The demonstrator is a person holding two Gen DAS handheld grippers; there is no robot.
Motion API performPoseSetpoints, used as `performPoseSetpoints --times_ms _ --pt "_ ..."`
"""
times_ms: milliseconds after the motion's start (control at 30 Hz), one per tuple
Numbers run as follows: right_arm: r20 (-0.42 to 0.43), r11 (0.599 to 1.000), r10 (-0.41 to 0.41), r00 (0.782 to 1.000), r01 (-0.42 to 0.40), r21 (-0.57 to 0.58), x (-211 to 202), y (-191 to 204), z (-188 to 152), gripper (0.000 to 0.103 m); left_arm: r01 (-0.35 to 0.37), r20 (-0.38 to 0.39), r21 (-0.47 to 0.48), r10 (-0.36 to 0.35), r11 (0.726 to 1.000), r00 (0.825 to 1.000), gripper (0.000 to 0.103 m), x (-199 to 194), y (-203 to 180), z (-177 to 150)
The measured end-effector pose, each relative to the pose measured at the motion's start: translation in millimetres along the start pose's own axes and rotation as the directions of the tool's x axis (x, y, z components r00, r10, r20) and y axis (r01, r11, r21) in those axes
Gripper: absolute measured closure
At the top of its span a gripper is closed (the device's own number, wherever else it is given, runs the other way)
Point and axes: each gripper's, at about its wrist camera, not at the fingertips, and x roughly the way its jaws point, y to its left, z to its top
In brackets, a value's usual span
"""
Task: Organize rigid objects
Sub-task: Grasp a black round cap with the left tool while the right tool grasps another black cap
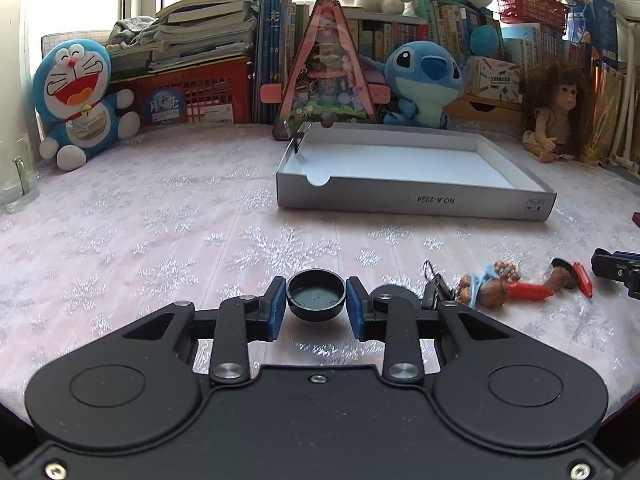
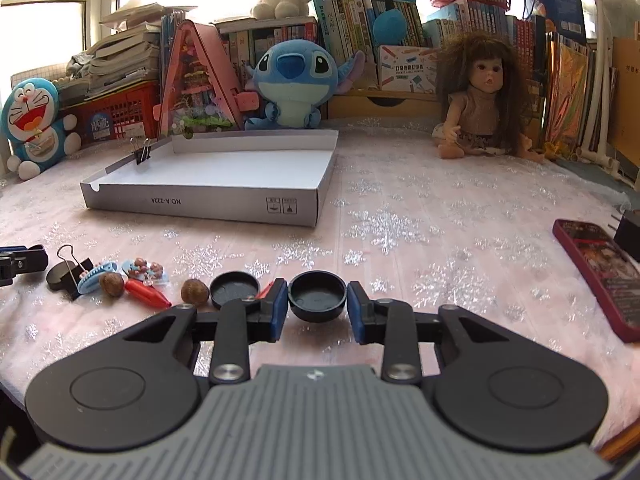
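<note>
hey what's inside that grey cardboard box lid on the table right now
Only a black binder clip, standing at the far left inner wall of the box lid. The visible white floor is bare; the near wall hides its front strip.

A pale pink cloth with glittery silver snowflakes [image 1: 160, 220] covers the table, low centre in the left view. On it, mid-right, sits a shallow matt grey cardboard tray [image 1: 400, 200], white and smooth inside. The round black plastic cap [image 1: 316, 295] looks smooth, faintly glossy.

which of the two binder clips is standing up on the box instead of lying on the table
The binder clip on the box's left wall, handles pointing up. The other clip lies flat on the table among the small toys, left of the right tongs.
</note>
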Motion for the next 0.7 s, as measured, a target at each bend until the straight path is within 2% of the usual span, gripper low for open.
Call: performPoseSetpoints --times_ms 333,600,700 --pt "-0.014 0.999 0.037 0.999 -0.037 0.014 16 -7 39 0.066 0.054 0.028 -0.012 -0.054 0.998 0.998 0.073 12 -3 53" --pt "-0.041 0.996 0.084 0.996 -0.085 -0.014 49 -7 84 0.066 0.092 0.036 -0.005 -0.091 0.996 0.995 0.073 44 -13 110" --pt "-0.049 0.990 0.141 0.989 -0.140 0.008 66 -6 100 0.066 0.109 0.034 -0.008 -0.109 0.994 0.993 0.073 62 -22 126"
